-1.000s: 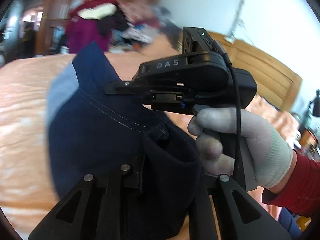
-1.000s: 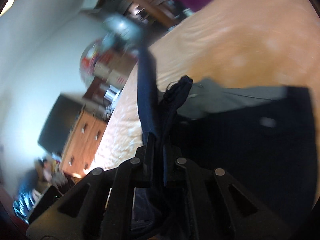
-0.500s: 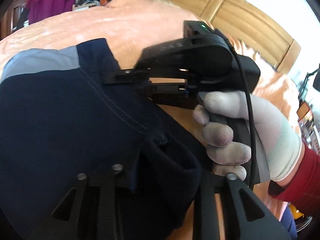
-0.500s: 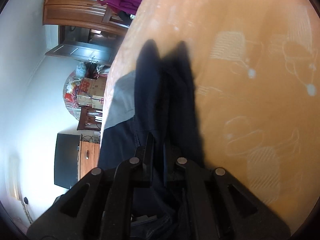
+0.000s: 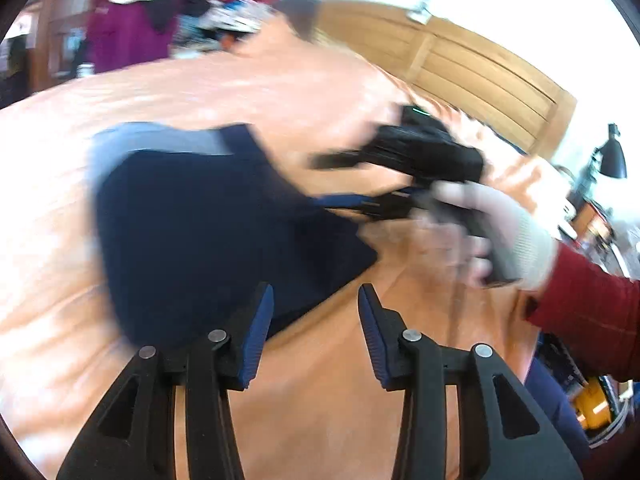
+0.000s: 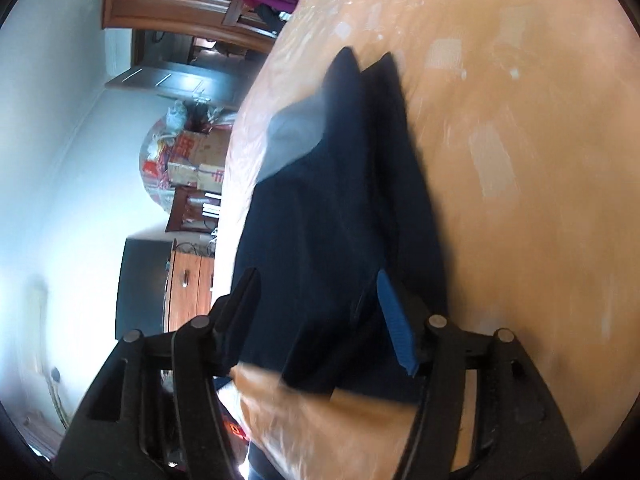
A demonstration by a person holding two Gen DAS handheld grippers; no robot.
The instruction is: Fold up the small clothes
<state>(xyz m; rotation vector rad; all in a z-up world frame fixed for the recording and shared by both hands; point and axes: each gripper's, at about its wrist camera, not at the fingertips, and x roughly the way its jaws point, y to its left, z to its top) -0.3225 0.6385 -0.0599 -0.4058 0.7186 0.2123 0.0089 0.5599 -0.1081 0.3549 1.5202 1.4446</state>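
A small dark navy garment with a grey band lies on the orange bedspread. My left gripper stands open just off its near edge, nothing between the blue pads. In the left wrist view my right gripper is blurred at the garment's right corner, held by a hand in a white glove, its jaws apart. In the right wrist view my right gripper is open over the navy garment, with the cloth lying loose between the fingers.
A wooden headboard stands behind the bed. Piled clothes, one purple, sit at the far left. A black lamp and clutter are at the right. In the right wrist view a wardrobe, boxes and a dark screen lie beyond the bedspread.
Both grippers have let go of the navy garment and opened. The garment has dropped flat on the bedspread, and both grippers have pulled back from it.
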